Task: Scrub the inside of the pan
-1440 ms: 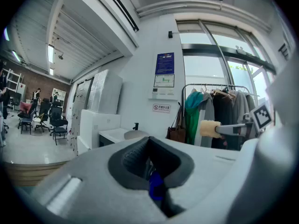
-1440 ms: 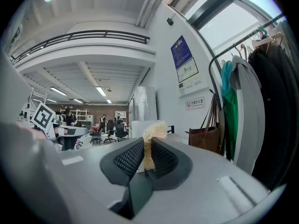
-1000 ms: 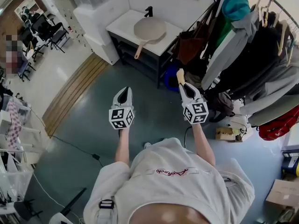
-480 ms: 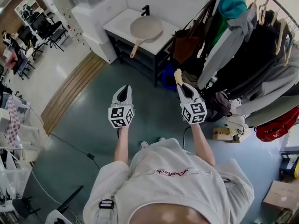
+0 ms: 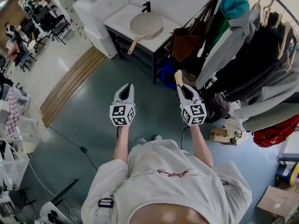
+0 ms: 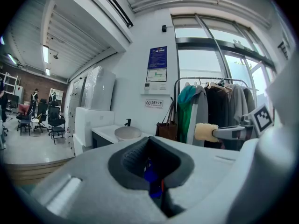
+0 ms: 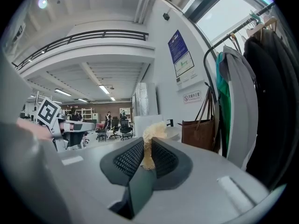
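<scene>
And there's the round beige pan (image 5: 146, 24), lying flat on the white-topped counter (image 5: 122, 17), its pale wooden handle (image 5: 132, 45) poking out over the counter's front edge. A small black faucet (image 5: 147, 7) stands at the counter's back edge, just behind the pan.

Both grippers are held well short of the counter, side by side above the grey-green floor (image 5: 88, 125), pointing toward it. The right gripper (image 5: 181, 87) has its jaws clamped on a tan, fuzzy sponge (image 7: 150, 136) (a tuft sticks out past the tips, on the counter side). The left gripper (image 5: 127, 88) has its jaws pressed together with nothing between them, and sits about as far from the counter as its partner. The person in the pale T-shirt (image 5: 173, 181) stands further back from the counter than both.

Out to the counter's right, a brown handbag (image 5: 184, 43) hangs just beside it. Beyond that is a rail of hanging coats (image 5: 247, 55) in grey, black and teal. A blue bin (image 5: 167, 76) sits on the floor by the counter's right front corner. To the counter's left stands a large white boxy unit (image 5: 98, 13), right up against it. A strip of wooden flooring (image 5: 70, 87) runs away from the counter's left front.
</scene>
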`<state>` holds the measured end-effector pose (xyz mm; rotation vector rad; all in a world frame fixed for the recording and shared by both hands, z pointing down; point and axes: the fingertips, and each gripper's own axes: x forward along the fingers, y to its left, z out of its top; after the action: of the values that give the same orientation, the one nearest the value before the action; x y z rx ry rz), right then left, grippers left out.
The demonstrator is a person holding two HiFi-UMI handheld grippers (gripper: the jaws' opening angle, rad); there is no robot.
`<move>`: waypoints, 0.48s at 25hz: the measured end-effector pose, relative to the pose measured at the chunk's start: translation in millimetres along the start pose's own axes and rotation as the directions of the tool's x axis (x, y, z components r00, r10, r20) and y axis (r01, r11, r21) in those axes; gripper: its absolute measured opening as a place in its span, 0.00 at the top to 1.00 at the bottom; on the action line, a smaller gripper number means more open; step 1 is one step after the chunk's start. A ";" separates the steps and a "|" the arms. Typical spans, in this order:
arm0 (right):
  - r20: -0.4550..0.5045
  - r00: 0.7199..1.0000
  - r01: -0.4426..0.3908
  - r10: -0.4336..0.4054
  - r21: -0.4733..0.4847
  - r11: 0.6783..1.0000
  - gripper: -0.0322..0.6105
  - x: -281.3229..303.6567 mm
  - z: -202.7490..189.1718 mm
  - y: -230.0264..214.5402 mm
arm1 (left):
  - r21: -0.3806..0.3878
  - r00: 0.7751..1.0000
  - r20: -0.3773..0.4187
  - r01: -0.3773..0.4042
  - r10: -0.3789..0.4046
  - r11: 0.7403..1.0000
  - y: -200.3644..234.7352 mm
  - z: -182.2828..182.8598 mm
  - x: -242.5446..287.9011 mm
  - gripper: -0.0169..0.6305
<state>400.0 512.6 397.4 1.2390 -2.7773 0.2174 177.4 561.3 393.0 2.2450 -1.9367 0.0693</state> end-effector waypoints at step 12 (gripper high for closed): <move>0.008 1.000 -0.008 0.008 0.015 1.000 0.86 17.9 -1.9 -21.7 | 0.010 1.000 0.004 0.002 -0.002 1.000 -4.8 1.4 26.3 0.97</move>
<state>404.3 485.5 403.9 1.2348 -2.7932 0.2352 186.1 536.0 395.0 2.2553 -1.9409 0.0744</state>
